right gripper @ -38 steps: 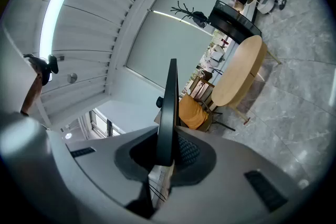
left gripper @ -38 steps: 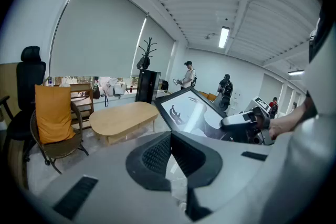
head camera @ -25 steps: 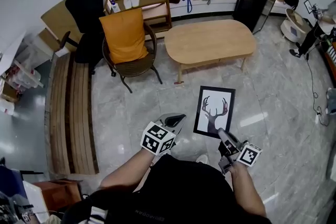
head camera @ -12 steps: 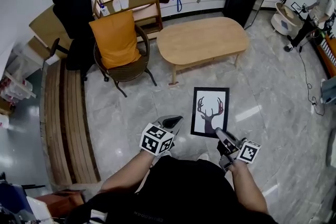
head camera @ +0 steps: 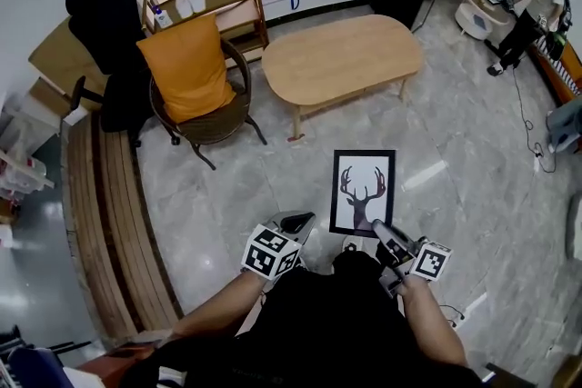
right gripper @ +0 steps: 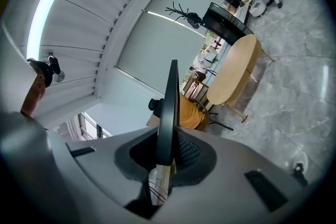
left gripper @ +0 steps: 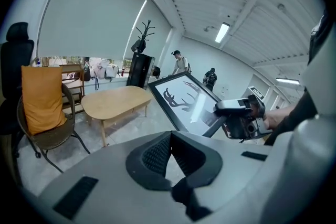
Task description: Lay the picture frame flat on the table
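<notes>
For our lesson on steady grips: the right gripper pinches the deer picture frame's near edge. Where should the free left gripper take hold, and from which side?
Probably the left long border of the picture frame, from the left with the left gripper, jaws astride its thin edge. The panel is flat and thin, and the right gripper holds only its near short edge.

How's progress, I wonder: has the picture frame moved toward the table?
No: the picture frame remains about as far short of the wooden table, measured to its near edge.

Black picture frame (head camera: 364,193) with dark deer on white, orange cushion (head camera: 188,68), grey marbled floor (head camera: 473,150)
</notes>
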`<state>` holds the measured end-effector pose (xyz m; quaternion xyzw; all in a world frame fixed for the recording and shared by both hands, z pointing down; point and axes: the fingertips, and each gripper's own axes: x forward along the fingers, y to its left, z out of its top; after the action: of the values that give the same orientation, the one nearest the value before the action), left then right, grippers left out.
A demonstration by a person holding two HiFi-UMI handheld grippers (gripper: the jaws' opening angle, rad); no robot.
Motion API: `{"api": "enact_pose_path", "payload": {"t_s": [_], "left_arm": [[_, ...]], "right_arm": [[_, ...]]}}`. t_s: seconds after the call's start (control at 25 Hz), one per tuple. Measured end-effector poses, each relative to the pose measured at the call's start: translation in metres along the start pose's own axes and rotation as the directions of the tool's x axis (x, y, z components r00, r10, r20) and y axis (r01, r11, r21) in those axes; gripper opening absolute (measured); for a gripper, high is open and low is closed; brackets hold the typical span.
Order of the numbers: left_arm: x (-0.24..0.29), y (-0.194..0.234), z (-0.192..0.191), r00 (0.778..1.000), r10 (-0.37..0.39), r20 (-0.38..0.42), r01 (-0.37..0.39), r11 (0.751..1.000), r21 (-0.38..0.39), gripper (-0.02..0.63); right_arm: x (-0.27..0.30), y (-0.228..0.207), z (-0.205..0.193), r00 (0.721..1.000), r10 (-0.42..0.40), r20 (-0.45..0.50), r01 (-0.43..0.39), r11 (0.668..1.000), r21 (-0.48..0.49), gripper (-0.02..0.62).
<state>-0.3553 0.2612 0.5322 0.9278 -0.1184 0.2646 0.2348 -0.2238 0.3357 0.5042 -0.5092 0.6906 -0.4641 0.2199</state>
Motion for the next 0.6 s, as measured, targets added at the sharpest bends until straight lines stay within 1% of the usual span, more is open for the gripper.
{"api": "enact_pose_path", "payload": {"t_s": [0.12,0.28,0.4,0.52,0.6], "left_arm": [[0.01,0.009,0.014,1.0,-0.004,0.031,0.004,1.0,-0.016,0.0],[0.023,0.028,0.043,0.998,0.028,0.058,-0.027,1.0,-0.015,0.0],[0.03,0.047,0.068,0.994,0.073,0.077,-0.071,0.997,-0.02,0.0],[0.044,0.065,0.077,0.989,0.127,0.072,-0.126,0.992,-0.012,0.0],[0.062,0.075,0.086,0.986,0.151,0.063,-0.15,0.988,-0.022,0.0]], "right_arm": [[0.009,-0.008,0.01,1.0,-0.013,-0.021,0.013,1.0,-0.002,0.031],[0.029,-0.021,0.036,0.999,-0.001,-0.036,0.001,1.0,0.001,0.031],[0.053,-0.035,0.068,0.998,0.04,-0.042,-0.04,0.999,0.002,0.031],[0.076,-0.052,0.096,0.994,0.094,-0.048,-0.094,0.996,-0.002,0.031],[0.088,-0.062,0.118,0.99,0.126,-0.055,-0.127,0.992,-0.009,0.031]]}}
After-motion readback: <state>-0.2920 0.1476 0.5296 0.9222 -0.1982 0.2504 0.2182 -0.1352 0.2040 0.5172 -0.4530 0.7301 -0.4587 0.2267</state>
